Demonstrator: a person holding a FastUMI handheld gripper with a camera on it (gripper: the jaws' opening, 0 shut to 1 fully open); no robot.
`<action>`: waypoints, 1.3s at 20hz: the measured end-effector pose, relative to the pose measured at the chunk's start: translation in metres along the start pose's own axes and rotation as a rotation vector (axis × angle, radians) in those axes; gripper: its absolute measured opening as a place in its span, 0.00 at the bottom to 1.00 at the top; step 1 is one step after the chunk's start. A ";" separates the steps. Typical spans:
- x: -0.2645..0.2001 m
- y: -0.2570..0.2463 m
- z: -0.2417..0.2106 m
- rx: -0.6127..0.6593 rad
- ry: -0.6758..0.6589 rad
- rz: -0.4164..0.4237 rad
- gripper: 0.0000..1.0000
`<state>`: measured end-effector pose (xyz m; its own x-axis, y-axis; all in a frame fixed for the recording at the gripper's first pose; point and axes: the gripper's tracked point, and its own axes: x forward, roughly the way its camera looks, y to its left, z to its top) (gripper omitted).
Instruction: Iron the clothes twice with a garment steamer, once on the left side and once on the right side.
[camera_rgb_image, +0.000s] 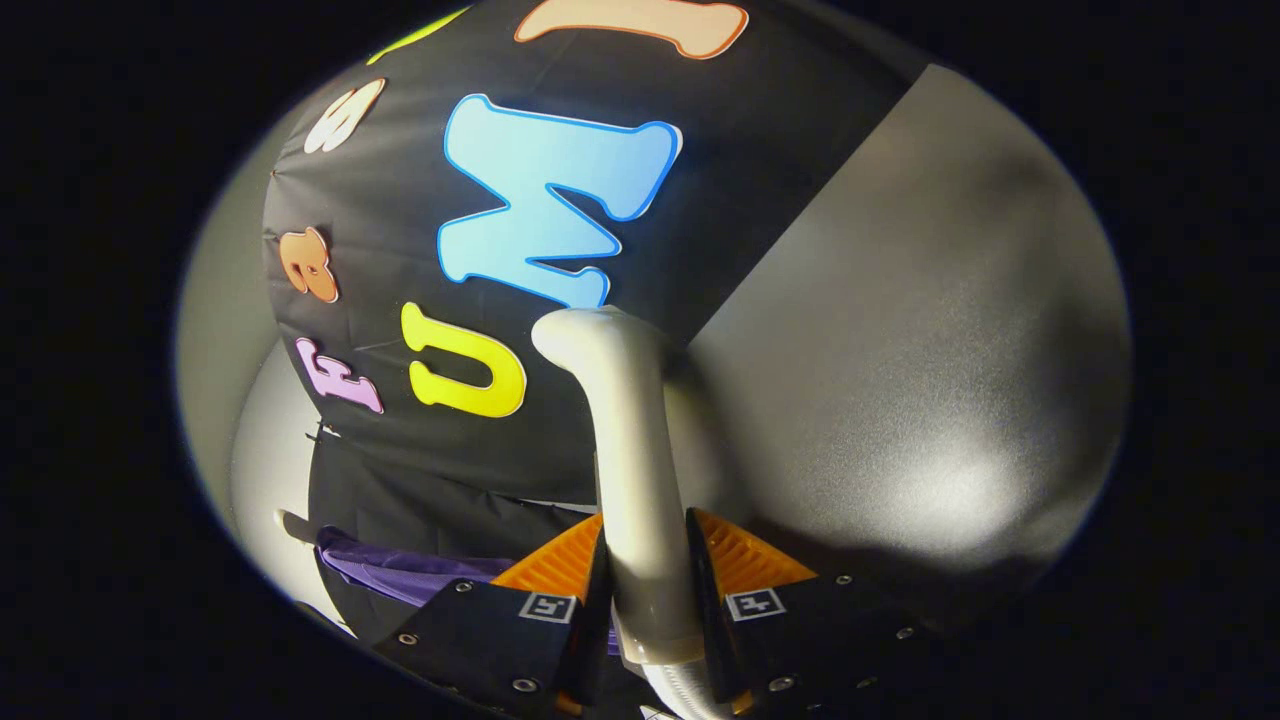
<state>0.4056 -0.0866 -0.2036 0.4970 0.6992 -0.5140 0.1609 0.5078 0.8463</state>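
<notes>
Gripping garment steamer (628, 440) handle between both fingers of gripper (648, 590), clamped on either side; steamer head curving ahead beyond fingers; purple garment (410, 572) lying beside left finger, against booth wall (760, 170).

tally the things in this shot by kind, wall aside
steamer handle, clamped between both fingers of the gripper: 1
purple garment, low beside the fingers: 1
gripper: 1
total: 3
</notes>
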 end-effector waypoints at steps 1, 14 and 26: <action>-0.001 0.001 0.001 0.006 0.003 0.003 0.37; -0.056 0.045 -0.037 -0.081 -0.216 -0.026 0.29; -0.100 0.107 -0.204 -0.286 -0.417 -0.131 0.29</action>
<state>0.1988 0.0004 -0.0907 0.7948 0.3905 -0.4645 0.0344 0.7353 0.6769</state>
